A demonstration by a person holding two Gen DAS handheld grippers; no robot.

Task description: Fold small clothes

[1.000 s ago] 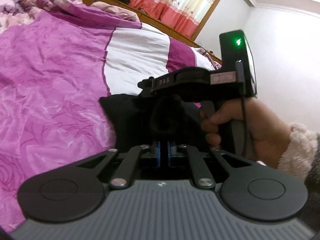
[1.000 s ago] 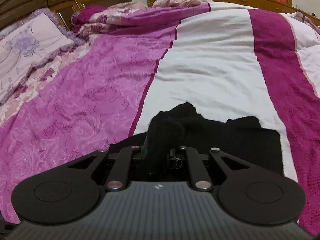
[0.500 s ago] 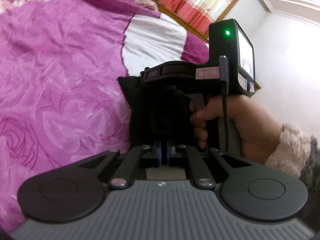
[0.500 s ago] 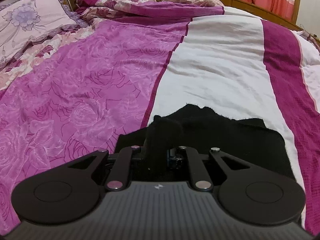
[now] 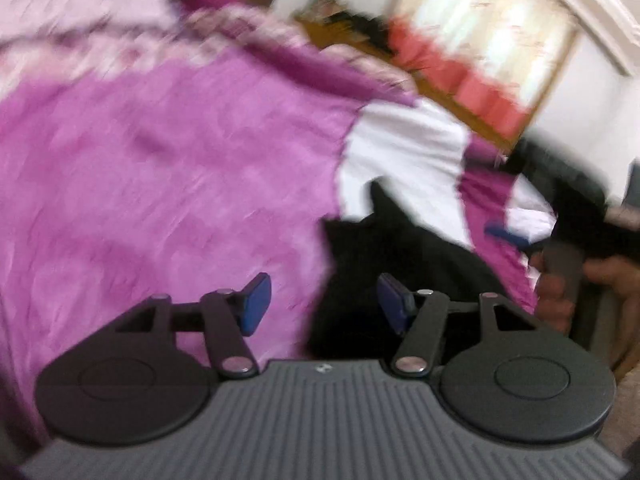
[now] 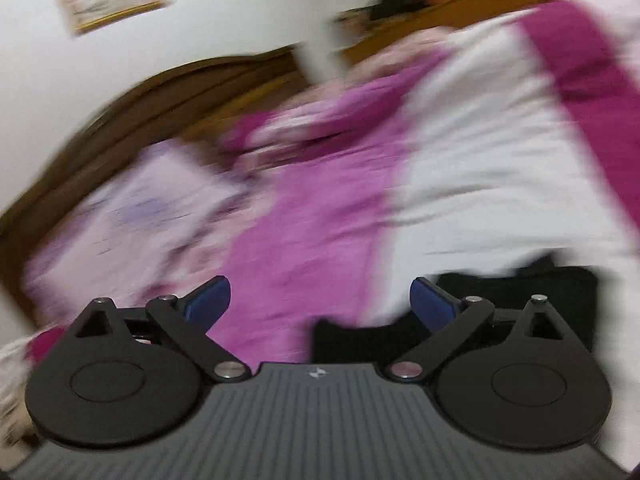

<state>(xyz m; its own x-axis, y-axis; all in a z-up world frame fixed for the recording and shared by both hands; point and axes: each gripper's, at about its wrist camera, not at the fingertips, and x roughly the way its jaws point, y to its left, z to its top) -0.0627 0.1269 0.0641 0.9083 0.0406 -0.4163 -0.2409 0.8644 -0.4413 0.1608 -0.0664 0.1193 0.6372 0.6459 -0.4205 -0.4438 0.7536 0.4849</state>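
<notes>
- Black garment (image 5: 404,264): lies flat on the bed, lower centre-right of the left wrist frame, across the border between the magenta and white panels of the quilt (image 5: 160,184). In the right wrist frame it sits at the lower right (image 6: 520,288), partly hidden behind the tool body.
- Left gripper (image 5: 322,304): jaws have just been opening and now stand released, with a clear gap between the blue pads (image 5: 256,304). The garment edge shows in the gap, but neither pad presses on it.
- Right gripper (image 6: 320,304): jaws have just been opening and now stand spread wide. Only quilt and a garment corner show between the pads (image 6: 434,304); nothing is grasped.
- Hand (image 5: 560,292): right edge of the left wrist frame, wrapped around the right tool's handle.
- Surroundings, all motion-blurred: wooden headboard (image 6: 132,116) at upper left of the right wrist frame, pale pillow (image 6: 132,220) below it, red-and-white curtain (image 5: 480,44) at upper right of the left wrist frame.
</notes>
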